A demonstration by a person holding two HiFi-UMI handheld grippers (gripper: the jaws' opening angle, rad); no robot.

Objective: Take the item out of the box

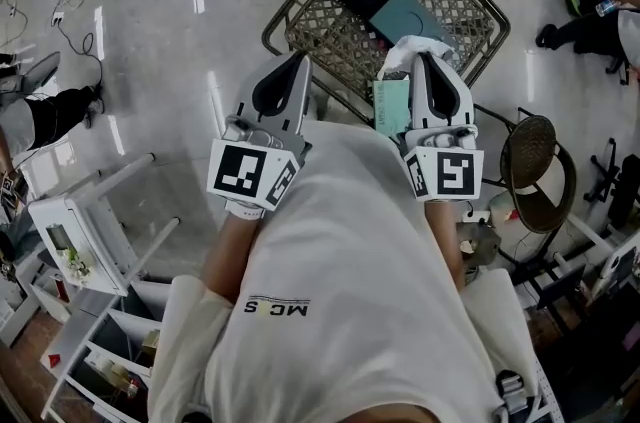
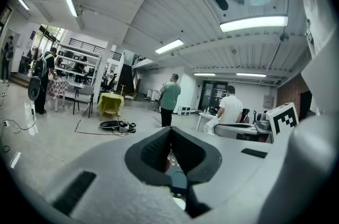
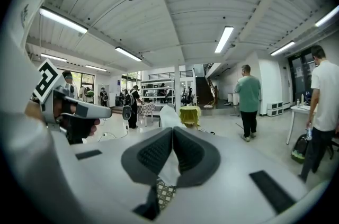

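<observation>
Item [image 1: 392, 101], a pale packet in white wrapping, is held pinched in the right gripper [image 1: 425, 59] just over the near rim of the wire basket [image 1: 322, 36]. The left gripper [image 1: 297, 61], pressed together and empty, is held beside that rim.

Ahead: wire basket [image 1: 470, 21] just below my tools; top open, I can go in from above.
Inside: flat teal thing [image 1: 410, 16] covers the middle.
Near rim: packet [image 1: 392, 103] clamped in my R tool [image 1: 428, 56] hangs at it, tight.
L side: bare floor [image 1: 170, 61] up to white rack [image 1: 85, 231], free.
R side: round chair [image 1: 535, 176] near R tool, little room.
</observation>
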